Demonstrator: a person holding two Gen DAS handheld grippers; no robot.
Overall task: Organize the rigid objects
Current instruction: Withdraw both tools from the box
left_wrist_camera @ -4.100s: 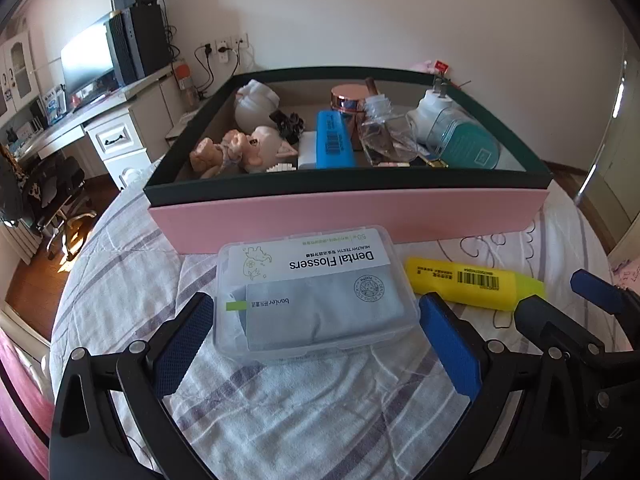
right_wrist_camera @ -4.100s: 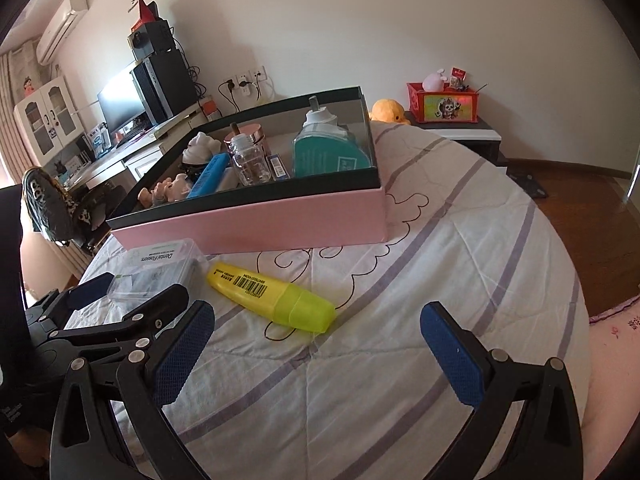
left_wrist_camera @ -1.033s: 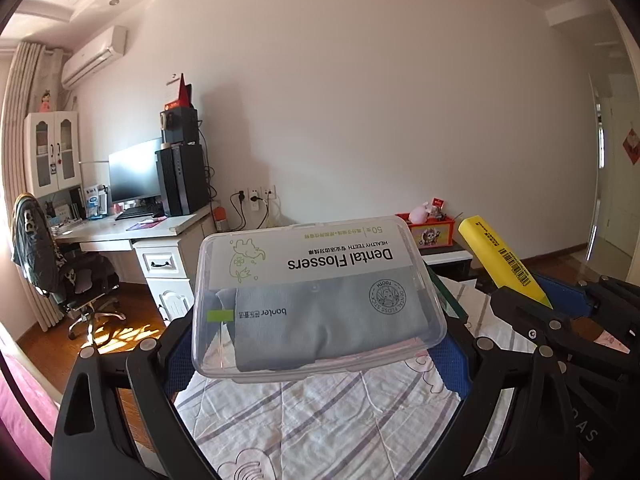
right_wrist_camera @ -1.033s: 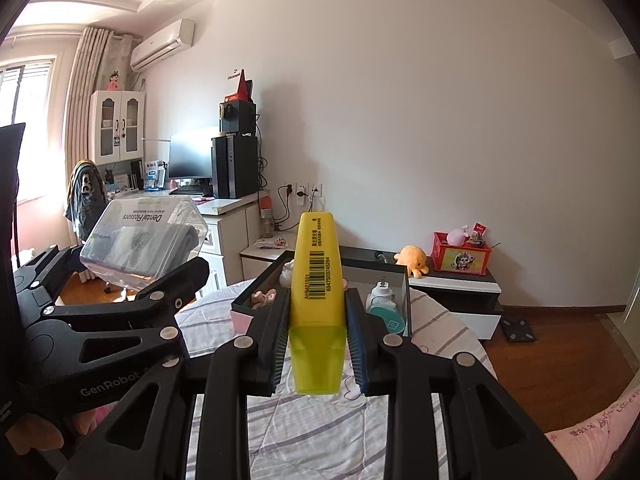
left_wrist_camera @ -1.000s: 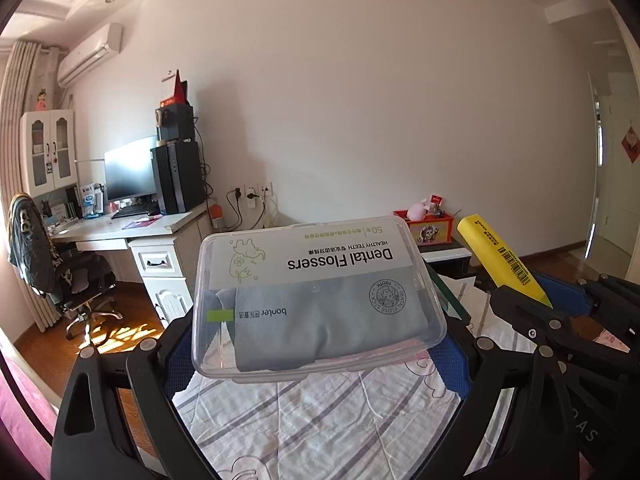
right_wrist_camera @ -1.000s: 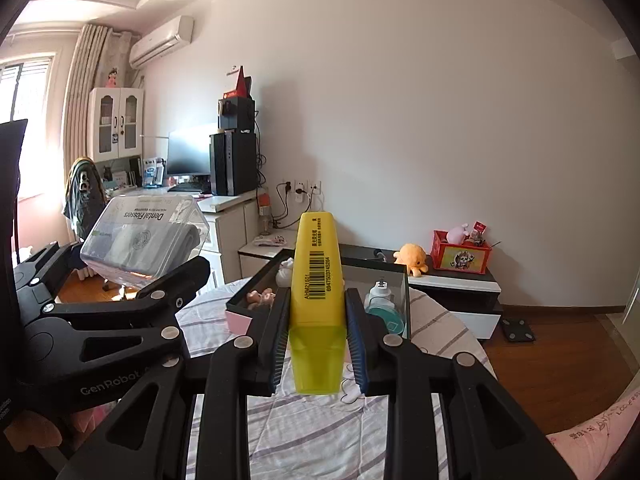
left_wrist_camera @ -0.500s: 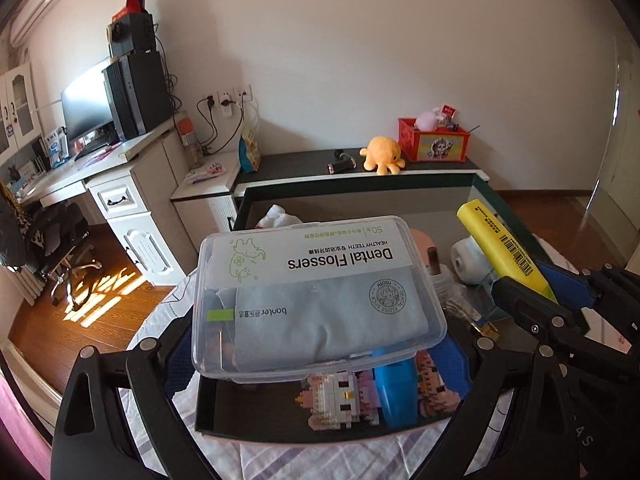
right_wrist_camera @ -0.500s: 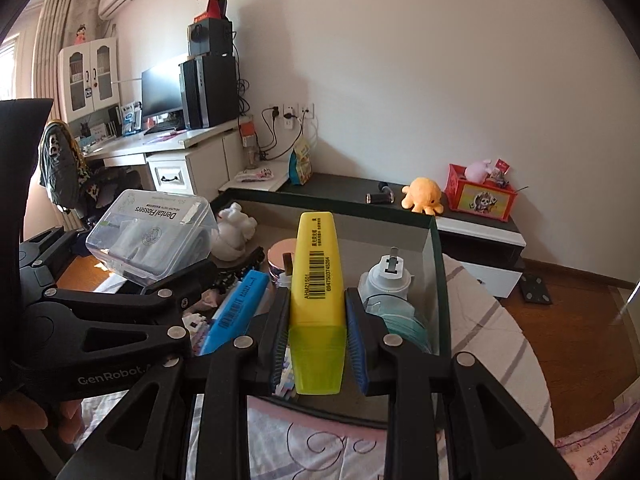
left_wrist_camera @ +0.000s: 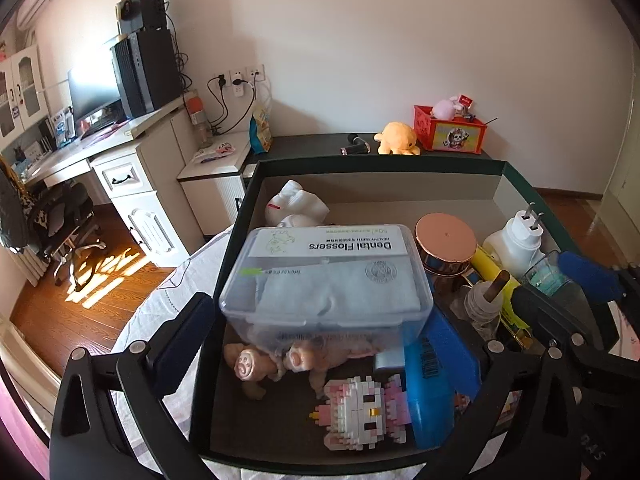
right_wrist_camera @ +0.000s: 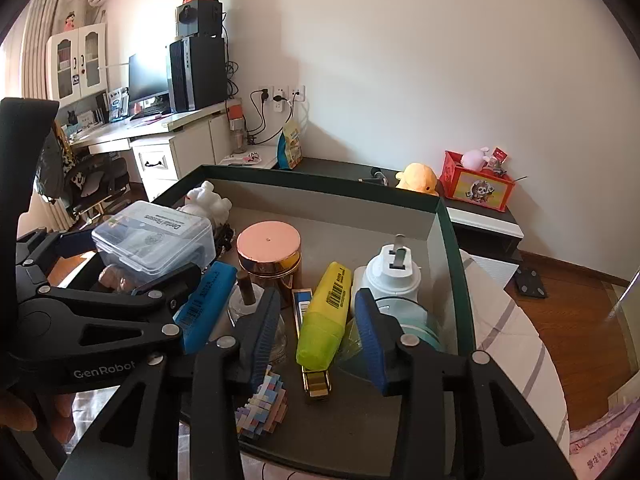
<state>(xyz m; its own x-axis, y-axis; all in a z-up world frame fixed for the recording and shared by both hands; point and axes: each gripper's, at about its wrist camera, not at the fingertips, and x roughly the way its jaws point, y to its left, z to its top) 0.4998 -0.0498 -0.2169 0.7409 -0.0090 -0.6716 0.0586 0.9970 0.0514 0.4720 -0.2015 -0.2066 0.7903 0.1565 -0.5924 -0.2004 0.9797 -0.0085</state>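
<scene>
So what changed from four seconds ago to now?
The Dental Flossers box and yellow highlighter went from the bedspread into the dark box. Both the left gripper and the right gripper have let go, jaws opening. The box's other contents stayed put.

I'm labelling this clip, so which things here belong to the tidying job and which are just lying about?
Job:
- Dental Flossers box, lying on other items in the tray
- yellow highlighter, in the tray
- storage tray

Lying about:
- orange plush
- red toy box
- computer tower
</scene>
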